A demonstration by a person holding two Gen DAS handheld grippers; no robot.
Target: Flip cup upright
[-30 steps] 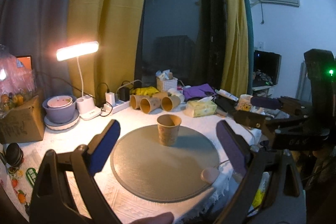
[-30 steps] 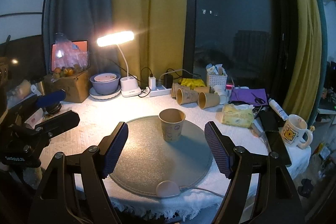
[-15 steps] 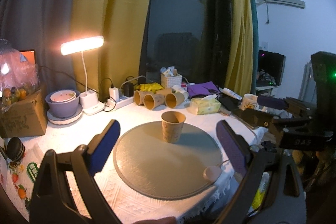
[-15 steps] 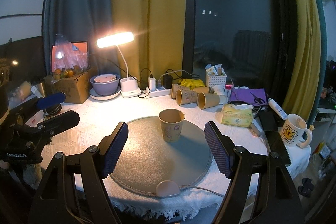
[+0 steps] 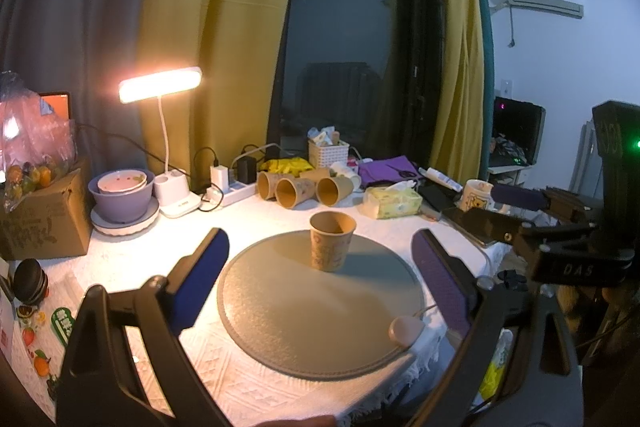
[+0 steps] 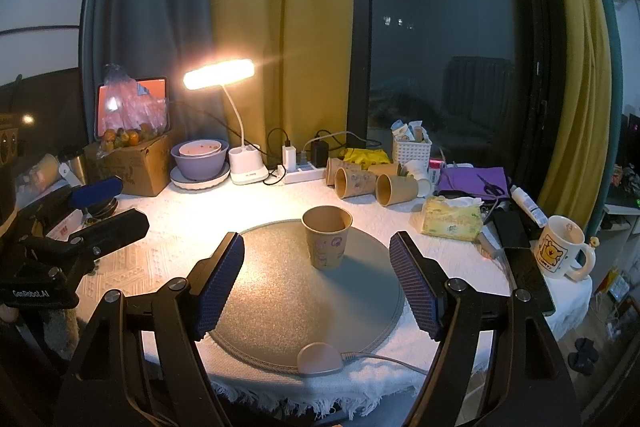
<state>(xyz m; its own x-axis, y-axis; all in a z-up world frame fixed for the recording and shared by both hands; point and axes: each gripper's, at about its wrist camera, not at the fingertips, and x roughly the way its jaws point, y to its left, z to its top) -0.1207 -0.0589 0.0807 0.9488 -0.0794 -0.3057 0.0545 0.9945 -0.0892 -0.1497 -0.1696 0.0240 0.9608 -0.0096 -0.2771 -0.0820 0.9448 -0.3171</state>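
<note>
the print on the cup (image 5: pixel 332 246) is too faint in the lamp glow to read, and its base is partly lost in its own shadow in the right wrist view; the near edge of the bench (image 6: pixel 132 267) is cut off behind both tools. the cup stands upright on the far part of the round grey mat (image 5: pixel 320 311), mouth up, long axis vertical. the left gripper (image 5: pixel 320 277) has its fingers spread wide with nothing between them, short of the cup. the right gripper (image 6: pixel 316 285) is likewise wide apart and holds nothing. three spare cups (image 6: pixel 370 183) lie on their sides behind the mat.
</note>
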